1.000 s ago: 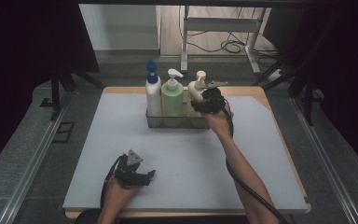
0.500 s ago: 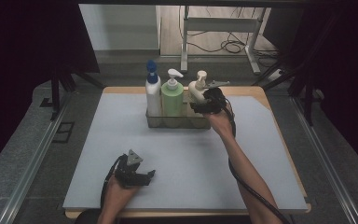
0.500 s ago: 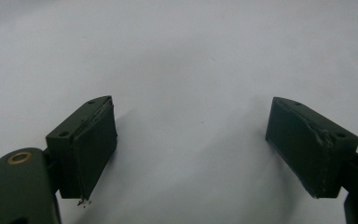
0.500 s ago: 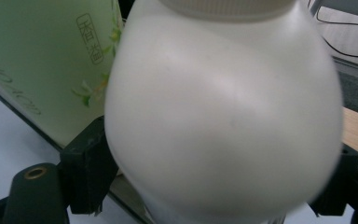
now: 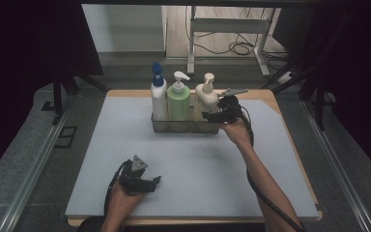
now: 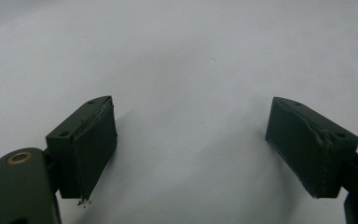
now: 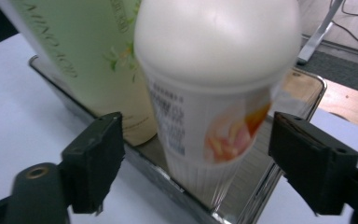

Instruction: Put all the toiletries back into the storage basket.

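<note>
A green pump bottle (image 5: 178,100) and a white bottle with a blue cap (image 5: 158,94) stand side by side at the far middle of the desk (image 5: 92,145). Beyond the desk, dark cables (image 5: 232,47) lie on the floor beside a grey metal stand (image 5: 192,43).

1. Cream bottle (image 7: 214,93): white body, orange-pink print
2. Green bottle (image 5: 178,104): pale green, white pump
3. White bottle (image 5: 158,96): blue cap
4. Mat (image 5: 193,164): pale grey-blue
5. Tray (image 7: 242,186): clear

Your right gripper (image 5: 211,116) sits at three o'clock of the cream bottle (image 5: 206,99), jaws apart, in the clear tray (image 5: 160,126).
</note>
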A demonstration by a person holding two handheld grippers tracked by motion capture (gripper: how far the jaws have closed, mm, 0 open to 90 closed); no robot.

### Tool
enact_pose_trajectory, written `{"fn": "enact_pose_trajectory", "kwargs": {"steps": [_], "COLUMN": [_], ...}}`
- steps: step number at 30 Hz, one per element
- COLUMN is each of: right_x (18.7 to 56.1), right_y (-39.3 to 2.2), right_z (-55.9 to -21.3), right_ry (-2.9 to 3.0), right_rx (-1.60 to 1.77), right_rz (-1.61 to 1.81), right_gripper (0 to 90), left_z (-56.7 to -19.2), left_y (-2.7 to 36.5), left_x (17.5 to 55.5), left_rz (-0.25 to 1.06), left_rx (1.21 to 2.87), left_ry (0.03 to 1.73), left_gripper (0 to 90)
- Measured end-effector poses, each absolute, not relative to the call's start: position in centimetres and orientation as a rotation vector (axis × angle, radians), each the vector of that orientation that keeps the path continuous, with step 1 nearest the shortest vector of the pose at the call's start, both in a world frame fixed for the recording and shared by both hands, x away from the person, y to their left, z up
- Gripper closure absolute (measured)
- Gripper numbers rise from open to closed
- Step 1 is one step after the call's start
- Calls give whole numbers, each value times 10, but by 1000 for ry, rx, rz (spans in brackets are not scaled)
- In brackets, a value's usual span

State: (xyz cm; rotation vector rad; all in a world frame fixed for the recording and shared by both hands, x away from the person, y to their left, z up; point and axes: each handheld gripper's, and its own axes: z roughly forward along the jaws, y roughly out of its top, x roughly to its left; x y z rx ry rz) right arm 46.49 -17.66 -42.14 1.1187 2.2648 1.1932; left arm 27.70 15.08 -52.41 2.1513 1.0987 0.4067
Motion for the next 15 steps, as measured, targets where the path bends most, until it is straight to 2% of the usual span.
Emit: {"fn": "enact_pose_trajectory", "kwargs": {"steps": [11,15], "right_x": [450,449], "right_y": [-201,-213], "right_z": [-422,-424], "right_ry": [2294,2275], "right_rx": [1110,1152], "right_rz": [1176,1175], "right_gripper": [438,577], "left_z": [-524,-524], "left_y": [151,151], "left_x": [277,277], "left_rz": [407,407], "left_rx": [2150,2151], "left_ry": [1099,1099], "left_gripper": [160,160]}}
